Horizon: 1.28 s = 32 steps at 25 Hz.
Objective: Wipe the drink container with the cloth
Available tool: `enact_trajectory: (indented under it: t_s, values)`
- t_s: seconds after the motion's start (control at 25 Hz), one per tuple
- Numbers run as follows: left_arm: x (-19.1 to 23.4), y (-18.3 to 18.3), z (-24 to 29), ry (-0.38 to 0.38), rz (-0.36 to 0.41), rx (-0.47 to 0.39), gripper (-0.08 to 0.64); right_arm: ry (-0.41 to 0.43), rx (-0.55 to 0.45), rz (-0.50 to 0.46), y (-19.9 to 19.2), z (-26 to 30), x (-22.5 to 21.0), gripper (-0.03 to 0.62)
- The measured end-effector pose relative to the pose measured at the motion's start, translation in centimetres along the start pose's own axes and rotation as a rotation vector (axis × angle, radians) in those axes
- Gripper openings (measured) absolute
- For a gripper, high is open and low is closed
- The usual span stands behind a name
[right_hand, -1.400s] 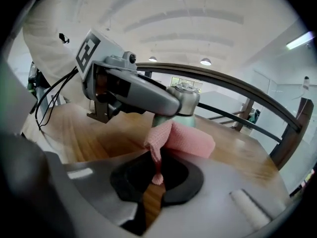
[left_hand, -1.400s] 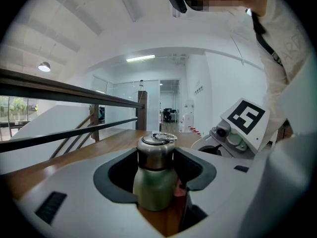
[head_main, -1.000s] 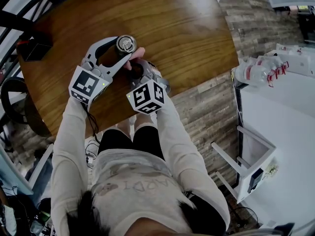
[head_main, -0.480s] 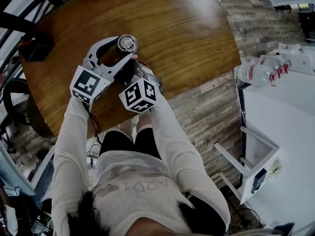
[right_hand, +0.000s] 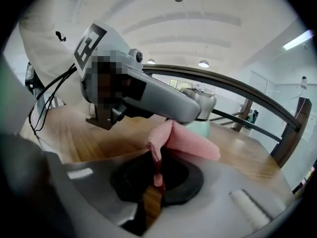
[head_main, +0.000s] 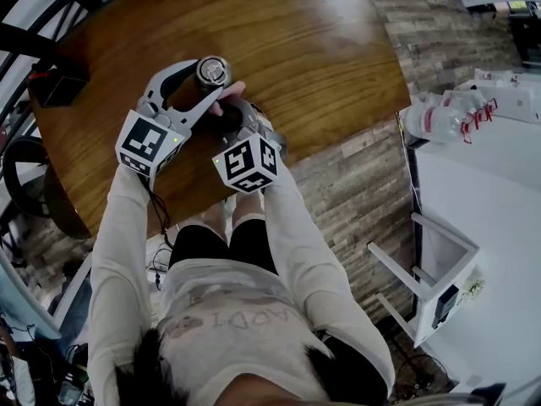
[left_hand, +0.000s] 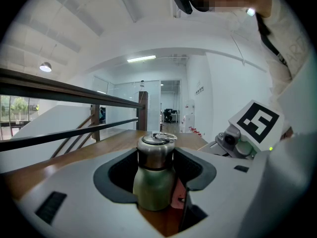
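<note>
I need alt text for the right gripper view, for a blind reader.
The right gripper is shut on a pink cloth that reaches toward a pale green, steel-topped drink container; the left gripper crosses above it.

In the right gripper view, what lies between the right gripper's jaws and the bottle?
The pink cloth, pinched in the right gripper, stretches toward the bottle; the right gripper view shows it.
</note>
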<state>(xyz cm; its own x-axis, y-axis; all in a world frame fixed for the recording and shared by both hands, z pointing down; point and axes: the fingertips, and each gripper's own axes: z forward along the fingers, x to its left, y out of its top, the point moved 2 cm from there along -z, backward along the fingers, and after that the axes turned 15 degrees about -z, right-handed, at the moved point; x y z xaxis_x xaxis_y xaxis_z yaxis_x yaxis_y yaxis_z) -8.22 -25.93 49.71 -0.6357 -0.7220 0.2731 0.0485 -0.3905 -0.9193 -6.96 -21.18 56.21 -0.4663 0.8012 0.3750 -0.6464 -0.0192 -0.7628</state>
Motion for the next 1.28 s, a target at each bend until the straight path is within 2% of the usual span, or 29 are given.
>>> enact_trajectory:
  t_s: [0.28, 0.44, 0.68, 0.88, 0.96, 1.12, 1.28]
  values:
    - [0.0, 0.1, -0.2, 0.003, 0.001, -0.004, 0.23, -0.076, 0.046, 0.02, -1.8, -1.4, -2.8, 0.023]
    - [0.1, 0.2, -0.1, 0.008, 0.001, -0.01, 0.23, -0.075, 0.044, 0.015, -1.5, -1.5, -2.8, 0.023]
    - [-0.1, 0.3, -0.6, 0.021, -0.005, -0.004, 0.23, -0.107, -0.014, 0.159, -0.8, -3.2, -3.0, 0.023]
    - [-0.5, 1.0, -2.6, 0.054, -0.021, -0.064, 0.23, -0.131, -0.079, 0.286, 0.4, -5.1, -3.5, 0.023]
    - [-0.7, 1.4, -3.7, 0.083, -0.026, -0.087, 0.197, -0.143, -0.098, 0.315, 0.9, -5.9, -3.7, 0.023]
    - [-1.1, 2.1, -6.0, 0.169, -0.023, -0.128, 0.034, -0.166, -0.127, 0.337, 1.9, -7.6, -3.9, 0.023]
    - [-2.1, 3.0, -7.9, 0.206, -0.014, -0.16, 0.006, -0.179, -0.149, 0.346, 2.9, -8.8, -4.1, 0.023]
